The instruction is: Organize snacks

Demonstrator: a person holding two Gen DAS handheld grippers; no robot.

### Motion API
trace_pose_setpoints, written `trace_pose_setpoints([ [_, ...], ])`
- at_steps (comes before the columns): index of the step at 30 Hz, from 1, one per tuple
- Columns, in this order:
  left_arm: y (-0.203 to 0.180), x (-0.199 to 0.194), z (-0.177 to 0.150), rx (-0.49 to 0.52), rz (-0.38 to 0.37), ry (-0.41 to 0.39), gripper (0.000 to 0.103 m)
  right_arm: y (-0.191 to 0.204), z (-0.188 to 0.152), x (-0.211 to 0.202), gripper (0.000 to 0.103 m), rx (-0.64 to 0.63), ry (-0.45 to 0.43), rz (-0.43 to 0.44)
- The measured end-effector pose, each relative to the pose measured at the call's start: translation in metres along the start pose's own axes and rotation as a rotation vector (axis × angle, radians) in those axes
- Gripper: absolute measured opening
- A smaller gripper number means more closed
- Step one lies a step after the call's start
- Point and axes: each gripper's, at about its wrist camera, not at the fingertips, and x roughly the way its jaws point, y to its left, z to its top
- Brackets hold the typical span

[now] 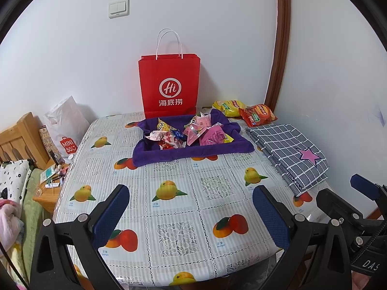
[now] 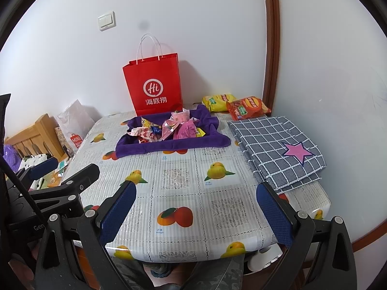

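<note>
Both hand-held grippers (image 1: 191, 207) (image 2: 196, 207) spread (empty); crinkly snacks (image 1: 191, 133), seemingly foil, on plush cloth (image 1: 169, 154).

I'm working in someone's home, a bedroom by the look of it. My table (image 1: 183, 188) wears a plastic fruit-print cover, and just beside its left edge I see a wooden headboard (image 1: 21, 140) with patterned bedding (image 1: 12, 181) and a cluttered little nightstand (image 1: 48, 191). A light switch (image 1: 118, 8) sits on the plain white wall, and shop carrier bags (image 1: 65, 125) lean there.
</note>
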Motion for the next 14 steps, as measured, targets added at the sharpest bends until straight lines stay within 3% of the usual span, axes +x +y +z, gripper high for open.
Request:
trace_pose_setpoints([
  [14,-0.003,-0.0011,0.001,-0.003,0.0,-0.021,0.103,0.0012,-0.004,-0.0027,0.099,0.001,-0.015,0.014],
])
